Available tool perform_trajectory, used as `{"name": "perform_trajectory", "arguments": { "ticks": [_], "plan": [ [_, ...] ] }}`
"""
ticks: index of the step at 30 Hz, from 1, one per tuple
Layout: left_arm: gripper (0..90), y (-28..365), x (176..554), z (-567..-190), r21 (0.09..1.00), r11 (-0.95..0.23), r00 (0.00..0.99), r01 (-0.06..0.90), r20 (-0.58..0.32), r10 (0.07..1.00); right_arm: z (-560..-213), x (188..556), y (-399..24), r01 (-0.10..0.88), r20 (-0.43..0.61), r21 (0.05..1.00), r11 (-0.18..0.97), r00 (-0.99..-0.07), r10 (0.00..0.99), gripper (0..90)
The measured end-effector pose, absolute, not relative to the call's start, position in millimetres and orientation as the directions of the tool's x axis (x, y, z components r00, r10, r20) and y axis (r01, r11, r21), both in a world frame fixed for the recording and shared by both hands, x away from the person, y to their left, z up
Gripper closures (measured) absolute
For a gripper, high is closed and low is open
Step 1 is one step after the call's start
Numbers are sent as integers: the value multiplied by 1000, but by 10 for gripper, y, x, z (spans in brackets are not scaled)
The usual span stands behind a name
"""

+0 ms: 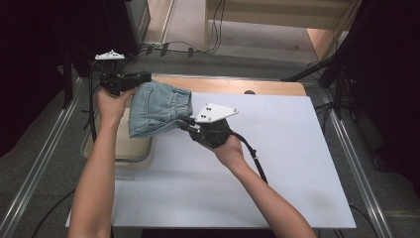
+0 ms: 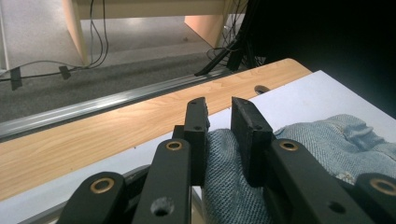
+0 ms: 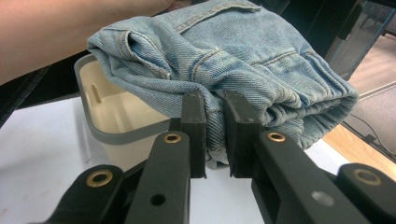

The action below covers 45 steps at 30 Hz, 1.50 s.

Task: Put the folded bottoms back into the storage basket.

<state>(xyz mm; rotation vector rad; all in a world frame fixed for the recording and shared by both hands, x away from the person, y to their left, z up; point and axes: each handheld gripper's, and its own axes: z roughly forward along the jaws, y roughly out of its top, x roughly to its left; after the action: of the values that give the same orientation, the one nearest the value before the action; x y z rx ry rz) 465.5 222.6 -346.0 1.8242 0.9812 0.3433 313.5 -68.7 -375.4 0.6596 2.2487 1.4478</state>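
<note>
A folded pair of light blue denim jeans (image 1: 158,108) hangs in the air between both hands, above the left side of the table. My left gripper (image 1: 130,79) is shut on the far edge of the jeans (image 2: 224,154), with denim pinched between its black jaws. My right gripper (image 1: 184,121) is shut on the near right edge of the jeans (image 3: 243,60), a fold of cloth clamped between its jaws. The bundle sits just above a cream bin (image 3: 112,126) with a grey rim.
The cream bin (image 1: 130,149) stands at the left edge of the white table sheet (image 1: 277,163). A wooden strip (image 1: 257,87) runs along the table's far side. Metal rails (image 1: 44,158) and cables lie on the grey floor around the table.
</note>
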Motion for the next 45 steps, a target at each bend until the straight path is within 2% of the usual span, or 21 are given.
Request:
{"name": "perform_trajectory", "arguments": {
  "ticks": [45],
  "plan": [
    [777,2707,4653,-3472,867,-162,608,471,-186,772,-3728,3198,-158,166,-78,910,381,-832,549,779]
  ]
}}
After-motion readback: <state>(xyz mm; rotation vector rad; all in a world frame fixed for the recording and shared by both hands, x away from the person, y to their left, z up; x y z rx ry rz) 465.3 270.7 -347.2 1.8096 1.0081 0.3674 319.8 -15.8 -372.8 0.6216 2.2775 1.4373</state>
